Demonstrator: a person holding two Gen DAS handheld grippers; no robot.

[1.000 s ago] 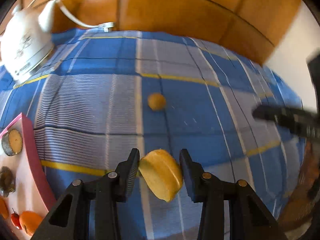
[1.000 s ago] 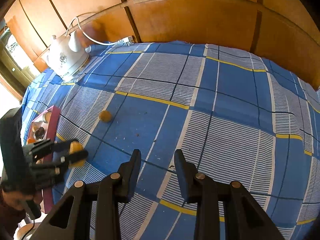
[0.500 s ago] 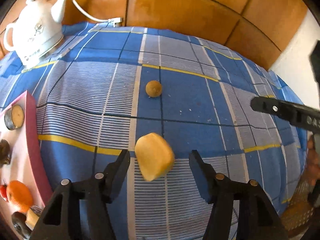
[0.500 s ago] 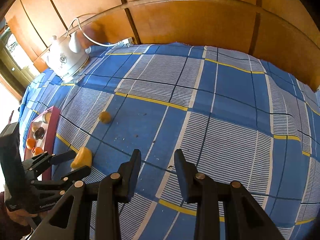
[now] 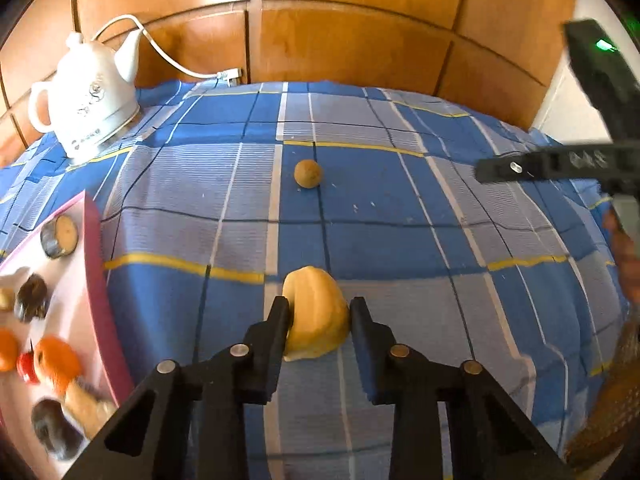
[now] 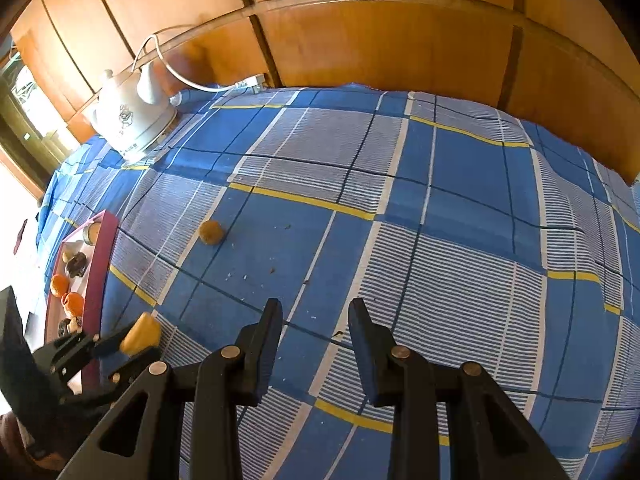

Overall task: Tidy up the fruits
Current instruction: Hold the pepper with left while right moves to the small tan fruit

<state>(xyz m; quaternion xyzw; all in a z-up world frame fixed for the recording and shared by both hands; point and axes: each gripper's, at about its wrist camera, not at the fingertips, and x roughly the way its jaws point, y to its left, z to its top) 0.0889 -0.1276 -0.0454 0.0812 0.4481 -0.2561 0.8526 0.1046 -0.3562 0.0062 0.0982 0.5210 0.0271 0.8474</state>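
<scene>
I see a blue plaid cloth (image 5: 400, 248) covering the whole bed-like surface, backed by wooden panelling (image 5: 360, 32) along its far edge. At the far left corner a white electric kettle (image 5: 86, 100) stands on the cloth, its cord trailing to the panelling. Over the left edge lies a pink tray (image 5: 96, 264) with oranges (image 5: 56, 360), a small red fruit and some darker pieces I cannot identify.

My left gripper (image 5: 318, 320) has just been closing, and its jaws now pinch a yellow fruit piece (image 5: 316, 320) near the front of the cloth, just right of the tray; the right wrist view shows the same piece (image 6: 140, 334) clamped between the jaws. My right gripper (image 6: 316, 320) hangs over the front middle of the cloth, jaws narrowly apart with only bare cloth between them.

A small round brownish fruit (image 5: 307, 173) sits alone near the cloth's middle, well apart from both grippers.
</scene>
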